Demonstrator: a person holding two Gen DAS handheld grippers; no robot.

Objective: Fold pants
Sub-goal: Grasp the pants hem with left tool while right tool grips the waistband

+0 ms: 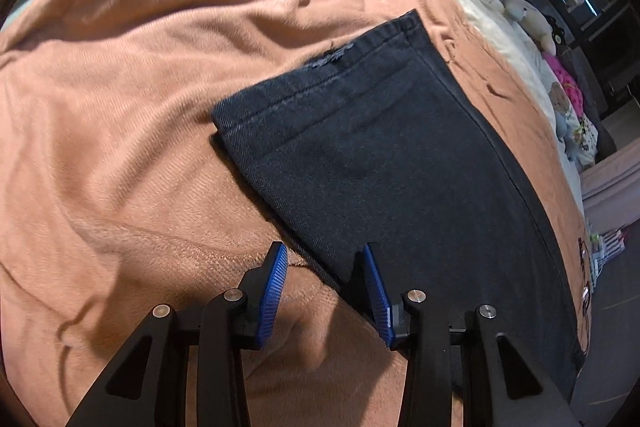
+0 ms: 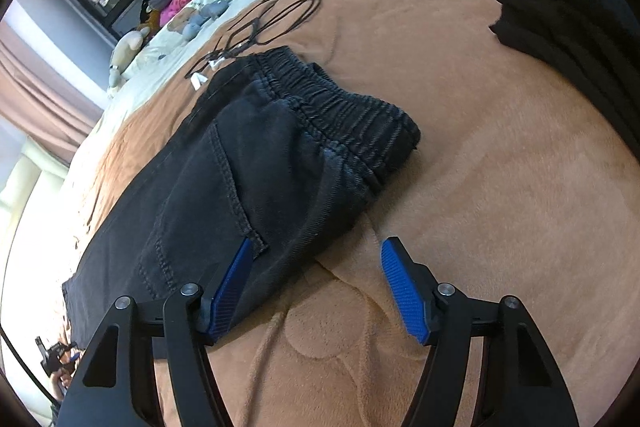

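A pair of dark denim pants (image 1: 360, 155) lies stretched along a bed covered by a tan fleece blanket (image 1: 140, 107), legs stacked one on the other, so a lengthwise fold appears done and the hem-to-waist fold is what remains.

At the hem end, the left gripper (image 1: 325, 291) hovers with jaws spread and nothing between them; the near long edge of the legs runs diagonally across its opening, with the frayed cuffs (image 1: 332, 59) ahead and slightly right.

At the other end, the right gripper (image 2: 316, 287) is likewise spread and empty, its left finger over the seat fabric, its right finger over bare blanket. The elastic waistband (image 2: 352, 107) sits ahead and a little left (a black cord (image 2: 272, 23) lies just beyond it).

The pants' long axis runs between the two grippers, so each is nearest its own end; bringing cuffs to waistband would likely fall to the left.
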